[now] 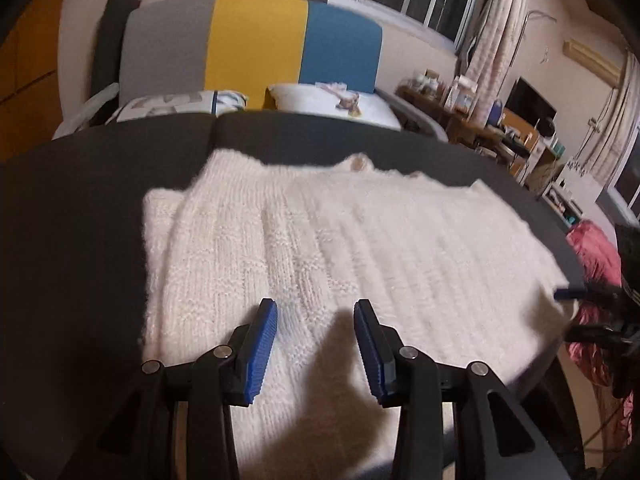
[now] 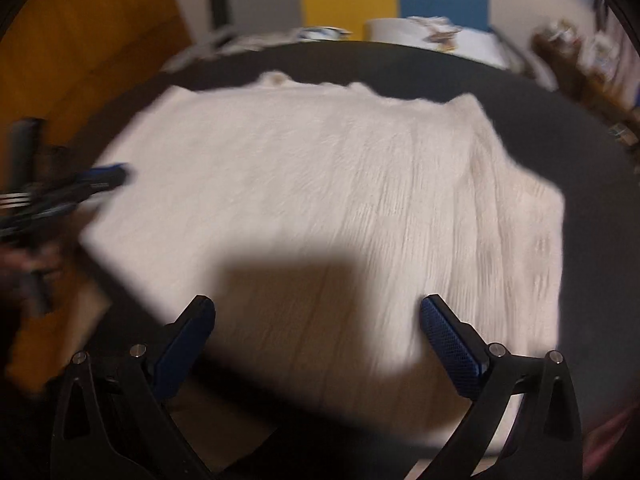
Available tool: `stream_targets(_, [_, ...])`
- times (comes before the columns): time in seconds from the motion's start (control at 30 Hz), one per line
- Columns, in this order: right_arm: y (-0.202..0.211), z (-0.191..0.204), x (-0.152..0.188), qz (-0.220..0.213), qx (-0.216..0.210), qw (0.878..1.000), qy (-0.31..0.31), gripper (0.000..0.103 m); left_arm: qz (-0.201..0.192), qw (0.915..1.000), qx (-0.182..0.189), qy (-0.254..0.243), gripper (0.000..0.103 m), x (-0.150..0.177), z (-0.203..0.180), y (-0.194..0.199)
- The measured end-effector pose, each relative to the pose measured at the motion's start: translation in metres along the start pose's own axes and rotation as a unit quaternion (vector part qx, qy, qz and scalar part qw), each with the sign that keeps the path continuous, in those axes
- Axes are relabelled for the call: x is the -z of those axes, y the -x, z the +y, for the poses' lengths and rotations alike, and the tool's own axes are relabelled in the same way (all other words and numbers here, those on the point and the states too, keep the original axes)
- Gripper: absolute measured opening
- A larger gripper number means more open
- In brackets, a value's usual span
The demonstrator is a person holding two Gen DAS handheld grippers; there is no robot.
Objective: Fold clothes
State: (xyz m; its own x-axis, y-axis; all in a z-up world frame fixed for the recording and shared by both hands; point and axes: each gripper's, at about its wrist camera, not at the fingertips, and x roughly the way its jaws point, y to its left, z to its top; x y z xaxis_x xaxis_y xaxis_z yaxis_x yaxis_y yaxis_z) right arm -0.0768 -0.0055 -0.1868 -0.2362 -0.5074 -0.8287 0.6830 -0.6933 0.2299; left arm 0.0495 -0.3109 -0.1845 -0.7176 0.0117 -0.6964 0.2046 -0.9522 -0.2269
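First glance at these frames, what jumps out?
A fluffy white knitted sweater lies spread flat across the dark grey surface, filling the middle of both views. Behind it stands a grey, yellow and blue striped headboard. Both hand-held grippers, left and right, hover open above the sweater's near edge.

Left gripper (image 1: pixel 315 310) and right gripper (image 2: pixel 316 308), black angular arms, ribbed blue pads (image 1: pixel 262 354), round silver screws (image 1: pixel 408 352)
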Motion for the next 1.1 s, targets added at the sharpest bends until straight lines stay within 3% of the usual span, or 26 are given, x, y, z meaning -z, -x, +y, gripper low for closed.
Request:
stream_targets(0.1, [0.040,-0.032,0.030,-0.005,-0.085,0.996,-0.019,0.103,-0.018,0.9990,0.040,-0.003,0.041,-0.004,-0.015,0.009])
stream_targets(0.2, [0.058,-0.071,0.051,-0.003,-0.109,0.992,-0.062,0.103,-0.020,0.9955,0.085,-0.037,0.041,-0.012,-0.046,0.003])
stream_targets(0.27, [0.064,-0.094,0.060,-0.016,-0.127,0.987,-0.100,0.103,-0.005,0.9930,0.096,-0.069,0.041,-0.017,-0.073,-0.012])
stream_targets(0.47, [0.052,-0.112,0.043,-0.043,-0.200,0.975,-0.085,0.103,0.038,0.9845,0.110,-0.132,0.041,-0.020,-0.134,-0.056])
stream_targets(0.63, [0.019,-0.105,0.021,0.006,-0.245,0.969,-0.039,0.103,0.032,0.9757,0.158,-0.148,0.041,-0.027,-0.164,-0.060])
stream_targets(0.73, [0.020,-0.095,0.018,0.027,-0.329,0.944,-0.007,0.103,0.033,0.9659,0.194,-0.168,0.041,-0.033,-0.182,-0.061])
stream_targets(0.8, [0.020,-0.088,0.020,0.054,-0.359,0.932,0.023,0.103,0.043,0.9552,0.211,-0.203,0.041,-0.032,-0.203,-0.067])
stream_targets(0.9, [0.019,-0.079,0.022,0.088,-0.400,0.911,0.058,0.103,0.070,0.9374,0.209,-0.270,0.041,-0.023,-0.237,-0.084])
stream_targets(0.97, [0.012,-0.077,0.026,0.118,-0.378,0.915,0.074,0.102,0.102,0.9248,0.199,-0.308,0.041,-0.013,-0.257,-0.102])
stream_targets(1.1, [0.003,-0.075,0.036,0.163,-0.339,0.921,0.098,0.103,0.100,0.9309,0.197,-0.291,0.042,-0.011,-0.260,-0.109])
